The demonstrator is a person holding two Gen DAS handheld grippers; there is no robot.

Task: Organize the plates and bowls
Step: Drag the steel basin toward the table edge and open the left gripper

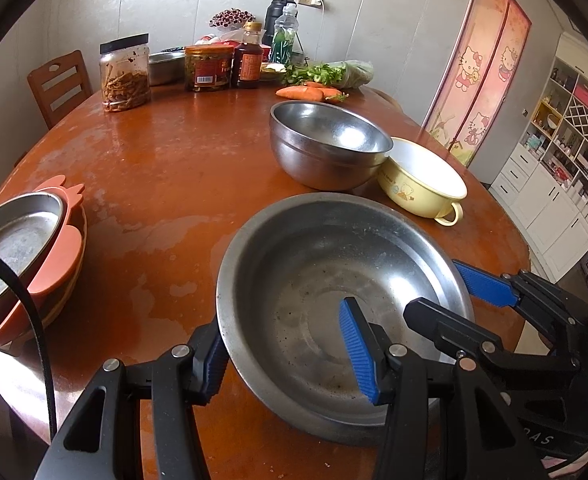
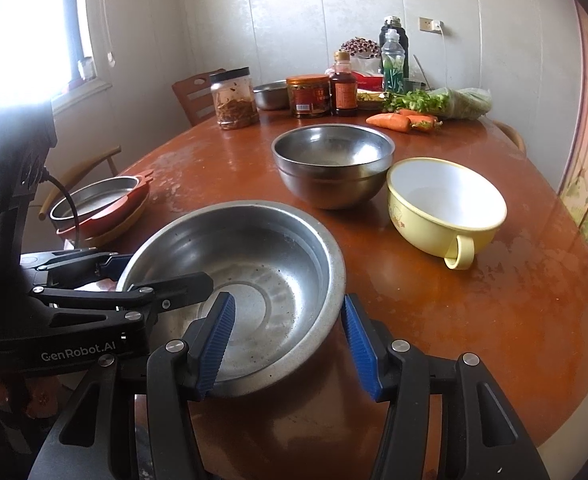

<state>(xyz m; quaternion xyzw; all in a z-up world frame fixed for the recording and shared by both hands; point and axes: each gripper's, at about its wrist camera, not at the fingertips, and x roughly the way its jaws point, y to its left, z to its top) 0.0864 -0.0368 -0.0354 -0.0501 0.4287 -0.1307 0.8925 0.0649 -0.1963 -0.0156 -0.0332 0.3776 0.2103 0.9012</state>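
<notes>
Straddling the rim of the wide steel basin (image 1: 334, 304), both claws were wide open, nothing clamped yet. Left gripper (image 1: 289, 356) had 1 pad outside the near-left wall, 1 pad inside over the basin floor. Right gripper (image 2: 289, 344) likewise: 1 pad inside, 1 outside the near-right wall. Whether any pad touched metal, could not tell.

Risks, as judged: thin sloped rim, so a 1-sided squeeze could tip the basin or let it slip off the ribbed pads; uneven closing by the 2 claws could twist it. The basin sat close to the near table edge (image 2: 474, 436), so a nudge toward the claws could slide it off.

Room: ahead of the claws sat 2 nested steel bowls (image 2: 334, 172), with the yellow handled bowl (image 2: 442, 208) touching them or just beside, ahead-right. Plate stack (image 1: 21, 264) lay left of the left claw, with bare tabletop between. Jars and carrots sat far ahead.
</notes>
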